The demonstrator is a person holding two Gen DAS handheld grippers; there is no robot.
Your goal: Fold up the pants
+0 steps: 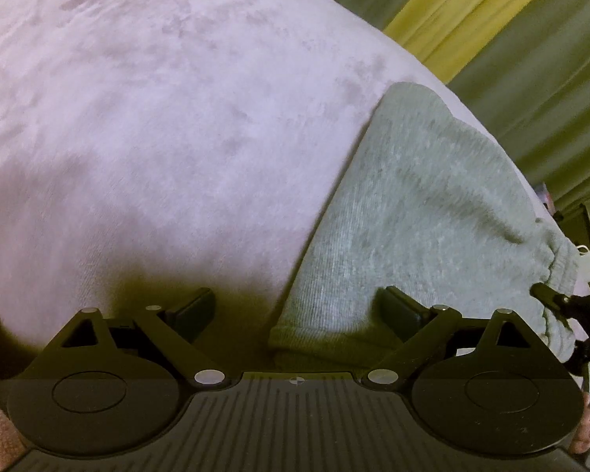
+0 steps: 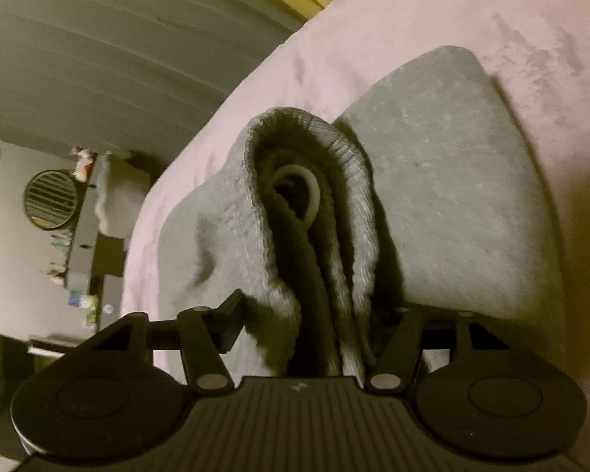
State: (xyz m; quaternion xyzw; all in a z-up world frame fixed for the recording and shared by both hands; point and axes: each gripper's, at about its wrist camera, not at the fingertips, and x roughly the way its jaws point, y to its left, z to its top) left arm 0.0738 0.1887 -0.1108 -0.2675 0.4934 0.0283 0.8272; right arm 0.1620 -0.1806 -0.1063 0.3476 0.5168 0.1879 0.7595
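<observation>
While the grey knitted sweatpants [image 1: 421, 212] lie folded on the pale pink plush blanket [image 1: 145, 110], the left gripper [image 1: 299, 310] hovers low over their near edge with its black jaws spread wide; one fingertip stands over the bare blanket, the other over the grey cloth, and nothing is pinched between them. At the right edge of that view the black tip of the right gripper [image 1: 566, 303] shows at the elastic waistband [image 1: 558, 275], beside a small white tag.

Seen from the right wrist, the right gripper [image 2: 314, 318] has a thick bunch of the pants [image 2: 452, 196] between its jaws: the ribbed waistband [image 2: 346, 181] stands up in a rolled loop, with a pale cord [image 2: 310, 192] curled inside it. The left fingertip [image 2: 228, 322] rests against the outside of the bunch (the other one is hidden behind cloth), so the jaws appear to be closed on the fabric at about half their spread. The rest of the garment lies flat on the blanket [image 2: 472, 19] to the right of the loop.

Beyond the bed hang olive-green curtains [image 1: 531, 90] with a yellow panel [image 1: 452, 11], and a dim shelf of small clutter [image 2: 78, 244] stands by the wall.
</observation>
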